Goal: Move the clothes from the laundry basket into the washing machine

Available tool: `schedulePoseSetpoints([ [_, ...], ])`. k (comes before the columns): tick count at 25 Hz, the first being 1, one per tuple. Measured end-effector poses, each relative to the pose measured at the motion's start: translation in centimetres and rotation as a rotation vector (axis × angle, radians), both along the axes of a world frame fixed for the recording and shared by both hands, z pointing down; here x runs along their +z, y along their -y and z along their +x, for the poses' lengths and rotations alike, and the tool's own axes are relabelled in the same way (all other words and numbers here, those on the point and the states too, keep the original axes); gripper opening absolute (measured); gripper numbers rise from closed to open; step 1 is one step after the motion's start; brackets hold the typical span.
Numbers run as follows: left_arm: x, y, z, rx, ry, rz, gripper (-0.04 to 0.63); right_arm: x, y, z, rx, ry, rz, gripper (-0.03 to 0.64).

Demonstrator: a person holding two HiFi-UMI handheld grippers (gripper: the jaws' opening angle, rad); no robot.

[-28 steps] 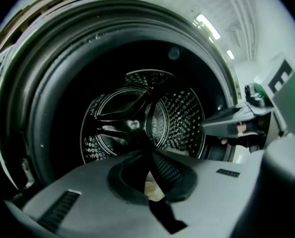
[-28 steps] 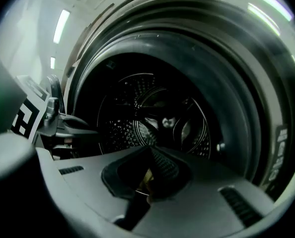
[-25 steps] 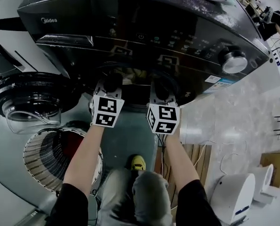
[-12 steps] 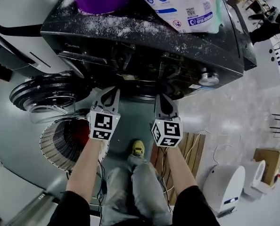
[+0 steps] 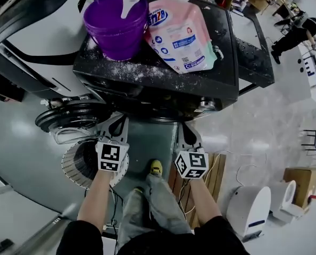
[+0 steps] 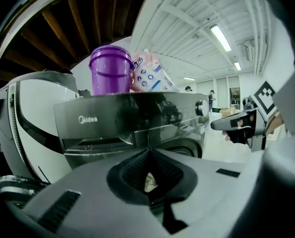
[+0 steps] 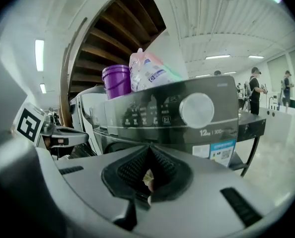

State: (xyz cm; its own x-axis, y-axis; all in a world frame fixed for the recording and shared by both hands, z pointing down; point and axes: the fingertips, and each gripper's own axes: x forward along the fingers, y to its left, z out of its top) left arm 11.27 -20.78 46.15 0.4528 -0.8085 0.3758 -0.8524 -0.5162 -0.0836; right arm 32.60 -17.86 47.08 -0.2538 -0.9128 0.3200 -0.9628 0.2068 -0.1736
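The black front-loading washing machine (image 5: 158, 84) stands ahead with its round door (image 5: 67, 118) swung open to the left. The white slatted laundry basket (image 5: 75, 166) sits on the floor below the door; its inside is dark and partly hidden by my left hand. My left gripper (image 5: 116, 125) and right gripper (image 5: 185, 129) hover side by side in front of the machine, both shut and holding no clothes. In the left gripper view my left gripper (image 6: 148, 151) faces the control panel (image 6: 132, 115). In the right gripper view my right gripper (image 7: 148, 148) points at the dial (image 7: 197, 108).
A purple bucket (image 5: 115, 25) with a white scoop and a pink detergent bag (image 5: 179, 33) sit on the powder-dusted machine top. A white appliance (image 5: 251, 211) and a wooden pallet (image 5: 219, 174) lie to the right. People stand far off at the right.
Both grippers have risen and drawn back from the machine's opening, still shut. The head view has lifted, so the machine's top with bucket and bag now shows.
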Motion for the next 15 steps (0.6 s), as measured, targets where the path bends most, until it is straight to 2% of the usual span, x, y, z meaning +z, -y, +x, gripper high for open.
schedulePoseSetpoints([
  [9, -10.8, -1.1, -0.8, -0.075, -0.034, 0.007, 0.012, -11.7, -1.1, 1.4, -0.073, -0.010, 0.032, 0.003],
  [12, -14.6, -0.6, -1.3, -0.107, -0.064, 0.028, 0.012, -14.7, -1.0, 2.2, -0.086, -0.003, 0.048, 0.005],
  [15, -17.8, -0.4, -0.9, -0.107, -0.061, 0.057, 0.012, -17.2, -0.3, 3.4, -0.078, -0.012, 0.071, 0.004],
])
